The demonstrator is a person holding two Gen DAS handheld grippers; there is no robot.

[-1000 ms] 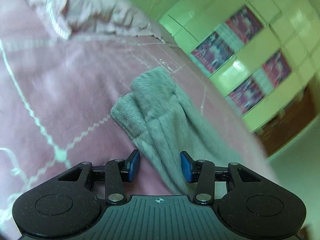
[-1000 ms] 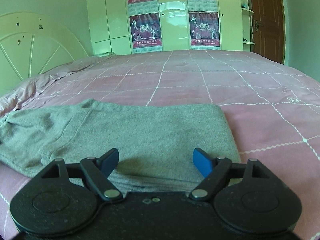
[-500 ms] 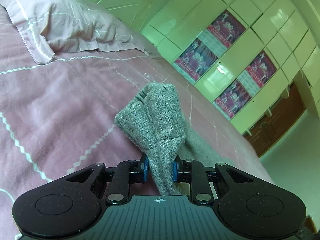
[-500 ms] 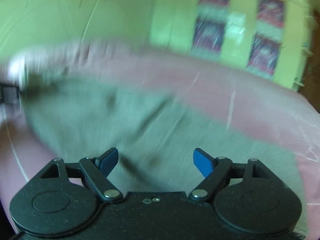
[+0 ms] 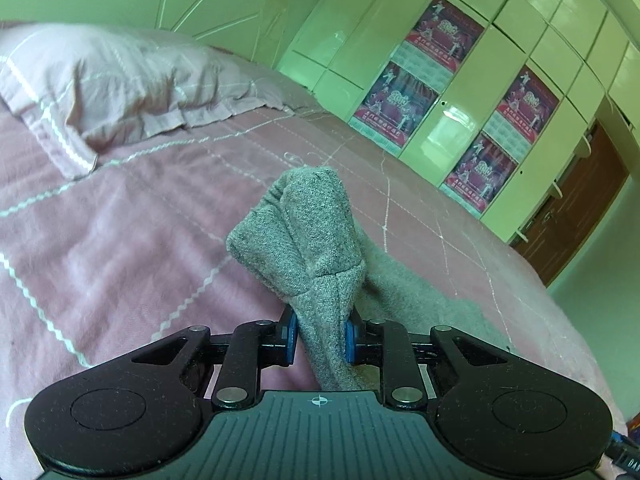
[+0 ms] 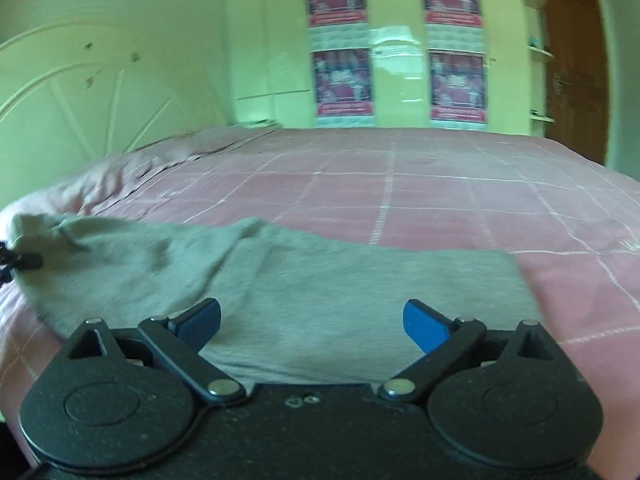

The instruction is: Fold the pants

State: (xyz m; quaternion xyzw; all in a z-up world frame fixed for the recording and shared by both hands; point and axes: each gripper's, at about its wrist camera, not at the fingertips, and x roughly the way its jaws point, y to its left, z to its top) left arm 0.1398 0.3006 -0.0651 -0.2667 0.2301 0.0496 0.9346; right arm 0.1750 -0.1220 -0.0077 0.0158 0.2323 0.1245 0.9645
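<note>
Grey knit pants (image 5: 308,236) lie on a pink bed. My left gripper (image 5: 319,338) is shut on a bunched end of them, and that end stands up off the cover in a lump. In the right wrist view the pants (image 6: 328,292) spread flat across the bed, their left end raised toward a bit of the left gripper at the frame edge. My right gripper (image 6: 312,320) hovers over their near edge; its jaws are opening wide and the blue pads touch no cloth.
The pink bedspread (image 5: 100,248) with white grid lines reaches back to a pillow (image 5: 100,84) and a pale headboard (image 6: 80,100). Behind stand a cream wardrobe with red posters (image 6: 340,80) and a brown door (image 6: 572,60) at the right.
My left gripper closed on the end of the pants and lifted it off the bed. My right gripper swung about in a blur, came back over the flat part, and its jaws spread wider.
</note>
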